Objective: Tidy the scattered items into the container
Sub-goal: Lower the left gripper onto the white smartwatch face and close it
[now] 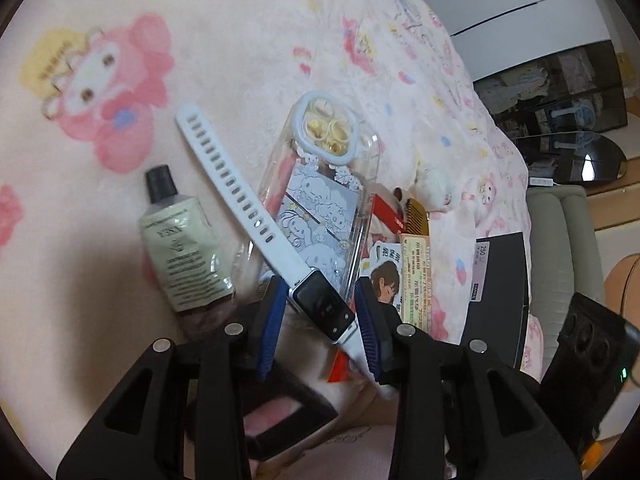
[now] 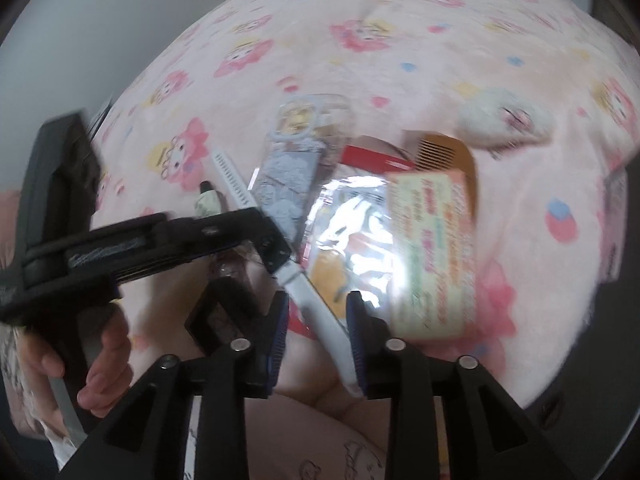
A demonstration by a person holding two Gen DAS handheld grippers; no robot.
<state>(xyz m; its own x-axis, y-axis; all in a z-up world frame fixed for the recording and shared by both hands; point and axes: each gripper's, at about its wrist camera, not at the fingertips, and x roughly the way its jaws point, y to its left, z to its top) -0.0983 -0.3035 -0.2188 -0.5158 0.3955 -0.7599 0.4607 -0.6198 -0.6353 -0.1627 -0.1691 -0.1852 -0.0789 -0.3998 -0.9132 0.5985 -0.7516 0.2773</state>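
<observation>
Bed blanket [image 1: 240, 40], pink cartoon print, carries everything; big bare stretch up and left, and its right edge drops off toward a dark box [image 1: 500, 276] and furniture.

White-strap watch [image 1: 248, 208] lies on the diagonal, strap tip up-left, black face down-right, partly over a clear phone case [image 1: 320, 184]. Left hand-held gripper [image 1: 320, 320] straddles the watch face, jaws partly open; left pad looks apart from the watch, right pad at its edge, contact unclear. Small green tube [image 1: 180, 248] just left of the strap, black cap pointing up.

Right hand-held gripper [image 2: 316, 332] is partly open around the lower strap, gaps on both sides, holding nothing.

Only the right wrist view shows the person's hand [image 2: 100, 364] on the left tool's handle, a shiny packet [image 2: 352, 232] and a white plush [image 2: 508, 120]; the view is blurred. Wooden comb [image 2: 448, 160] and yellow printed card [image 2: 436, 248] lie right of the case, near the red item [image 2: 376, 158]. Container not identifiable.
</observation>
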